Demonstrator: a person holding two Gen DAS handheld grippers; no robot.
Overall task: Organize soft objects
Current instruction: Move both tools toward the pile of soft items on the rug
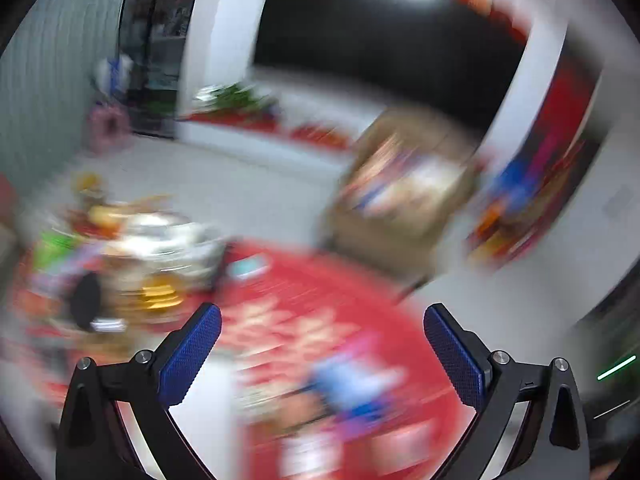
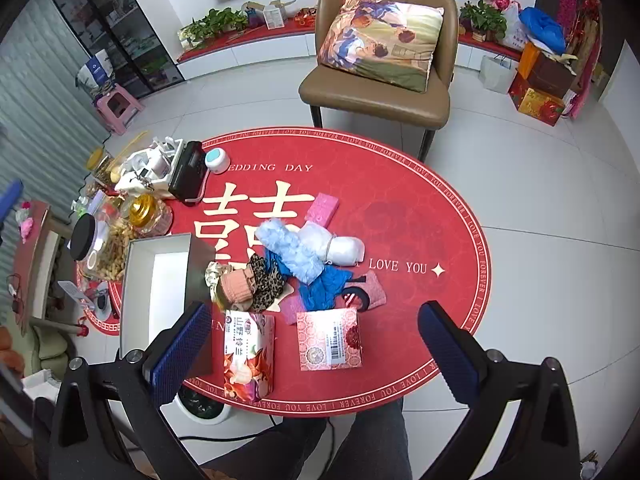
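Red table [image 2: 400, 208] | soft pile [image 2: 296, 268] beside open box [image 2: 160, 280] | left gripper [image 1: 320, 354], right gripper [image 2: 316, 350] both apart, empty

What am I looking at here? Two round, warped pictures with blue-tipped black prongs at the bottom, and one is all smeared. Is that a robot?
No robot: a person holds a two-finger gripper in each hand, each with a wide-angle camera. The blurred picture is from the left gripper, smeared by motion; the sharp one is from the right gripper. Both are open and hold nothing. Below lies a round red table with a pile of soft items, among them a fluffy light-blue piece, beside an open grey box and a tissue pack.
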